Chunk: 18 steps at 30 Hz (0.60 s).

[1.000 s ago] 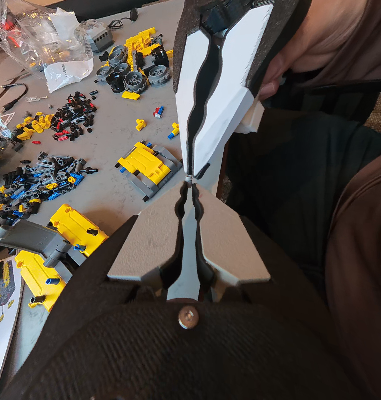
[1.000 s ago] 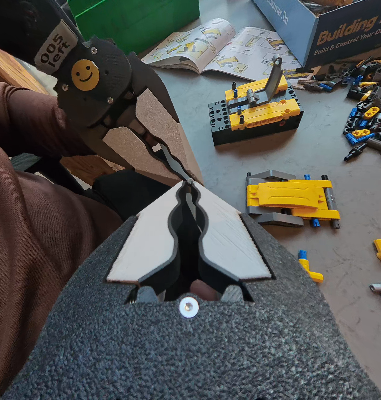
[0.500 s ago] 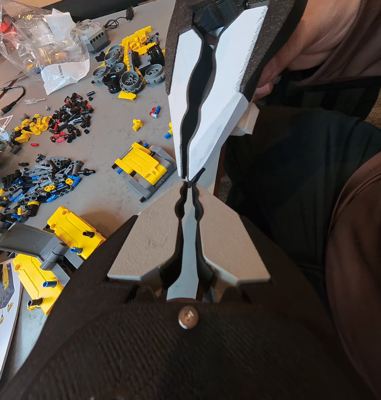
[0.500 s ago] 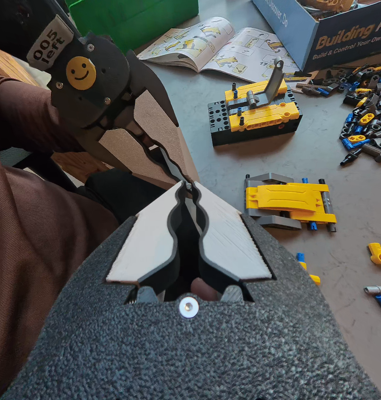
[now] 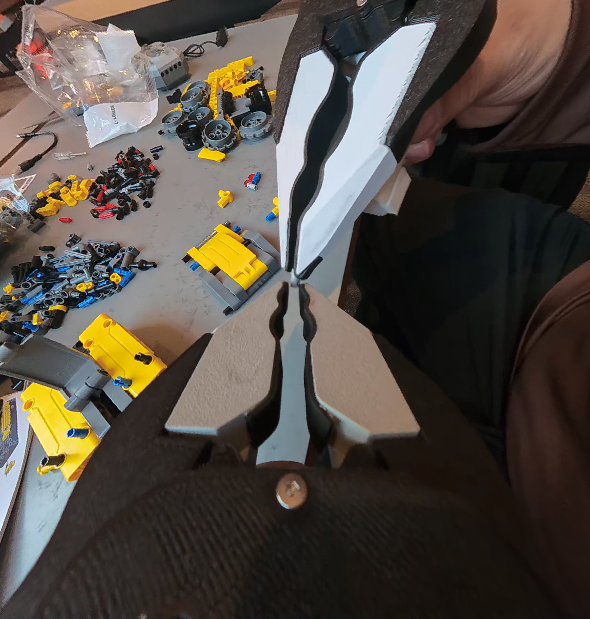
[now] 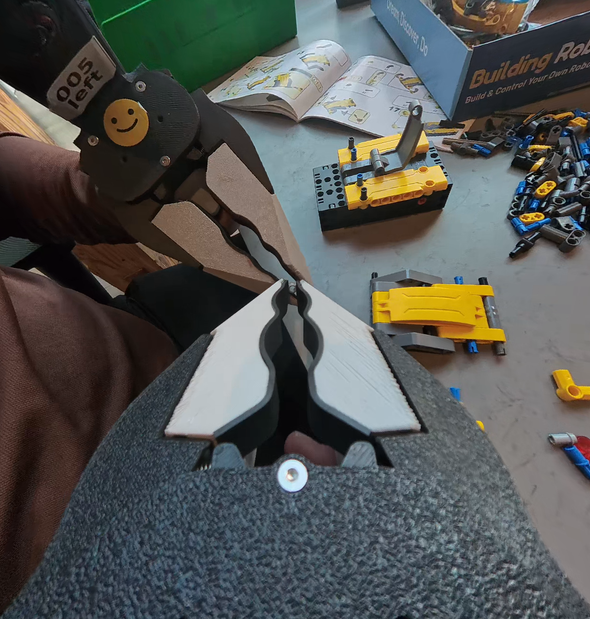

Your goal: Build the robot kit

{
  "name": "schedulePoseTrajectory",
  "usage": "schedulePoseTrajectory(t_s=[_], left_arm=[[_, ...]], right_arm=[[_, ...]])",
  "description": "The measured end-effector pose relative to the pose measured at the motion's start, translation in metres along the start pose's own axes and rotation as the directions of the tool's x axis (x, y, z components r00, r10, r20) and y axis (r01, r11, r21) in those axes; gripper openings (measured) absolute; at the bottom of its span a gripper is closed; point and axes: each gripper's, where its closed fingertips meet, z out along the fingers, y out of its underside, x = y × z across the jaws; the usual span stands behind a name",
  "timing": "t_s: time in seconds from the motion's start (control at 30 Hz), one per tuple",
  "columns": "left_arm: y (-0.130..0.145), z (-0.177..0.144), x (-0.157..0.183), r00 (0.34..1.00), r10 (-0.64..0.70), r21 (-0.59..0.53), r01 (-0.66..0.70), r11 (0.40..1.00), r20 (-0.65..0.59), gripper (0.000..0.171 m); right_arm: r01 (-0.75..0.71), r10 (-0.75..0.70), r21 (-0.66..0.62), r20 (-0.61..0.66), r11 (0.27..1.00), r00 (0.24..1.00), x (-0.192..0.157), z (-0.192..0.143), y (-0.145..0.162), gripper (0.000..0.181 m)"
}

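A tiny light-grey pin (image 5: 294,280) sits between the tips of both grippers at the near tabletop (image 5: 173,204) edge. The left gripper (image 5: 292,287) and right gripper (image 6: 291,285) meet tip to tip, each with jaws nearly together, pinching it. The left gripper carries a label and a yellow smiley sticker (image 6: 126,122); a printed blue box (image 6: 508,63) stands far right.
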Motion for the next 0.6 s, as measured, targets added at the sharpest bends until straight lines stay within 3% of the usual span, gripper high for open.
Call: schedulePoseTrajectory(t_s=[0.13,0.4,0.6], left_arm=[[0.001,-0.002,-0.007,1.0,-0.018,0.0,0.018,1.0,0.025,0.01],[0.005,0.002,-0.006,0.999,-0.041,-0.022,0.042,0.999,0.017,0.011],[0.008,0.005,-0.004,0.999,-0.037,-0.039,0.038,0.999,0.016,0.011]], right_arm=[[-0.021,0.022,0.036,-0.047,0.999,0.999,0.014,-0.015,-0.008,0.004],[-0.117,0.143,0.111,-0.26,0.987,0.955,0.079,-0.09,-0.004,0.003],[-0.195,0.201,0.05,-0.274,0.98,0.941,0.098,-0.089,0.025,0.004]])
